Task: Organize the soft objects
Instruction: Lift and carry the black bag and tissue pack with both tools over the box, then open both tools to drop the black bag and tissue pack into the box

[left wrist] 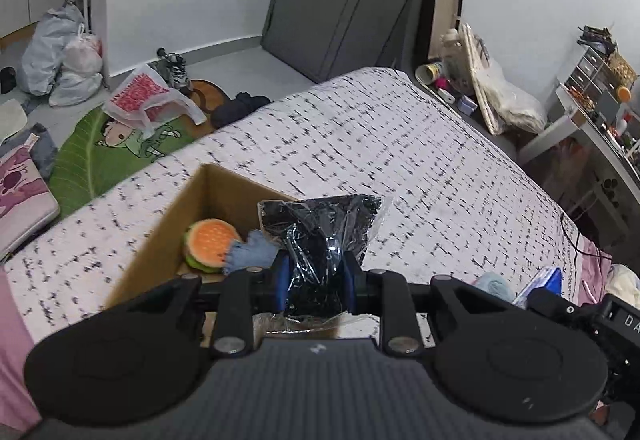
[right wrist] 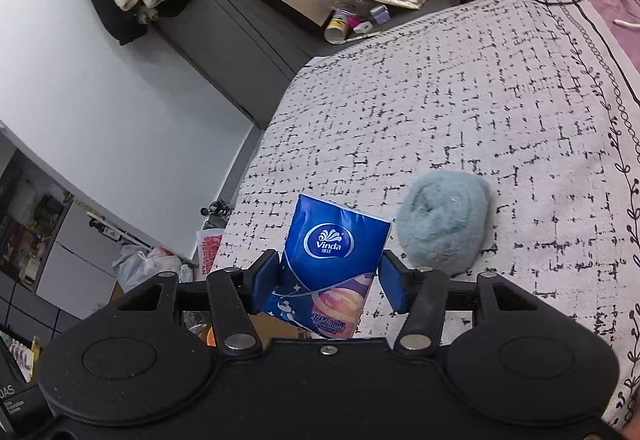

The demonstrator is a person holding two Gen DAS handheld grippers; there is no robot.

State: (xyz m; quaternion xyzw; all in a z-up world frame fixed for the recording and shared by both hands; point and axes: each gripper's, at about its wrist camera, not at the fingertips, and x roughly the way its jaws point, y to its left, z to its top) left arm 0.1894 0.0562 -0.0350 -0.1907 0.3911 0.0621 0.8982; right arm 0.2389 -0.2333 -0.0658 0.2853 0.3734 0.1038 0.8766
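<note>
Carrying step: left hand-held gripper (left wrist: 316, 280) clamped on black bag (left wrist: 320, 232), right hand-held gripper (right wrist: 328, 280) clamped on tissue pack (right wrist: 328, 260); next, releasing into box (left wrist: 160, 232).

Glossy crinkled plastic bag (left wrist: 320, 236)

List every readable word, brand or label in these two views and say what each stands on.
"Vinda": white logo on the blue tissue pack held in the right tool.
"DA": cut-off white letters on a black device at the left view's right edge.
Small print under the logo and the pack's lower text: too blurred to read.
</note>
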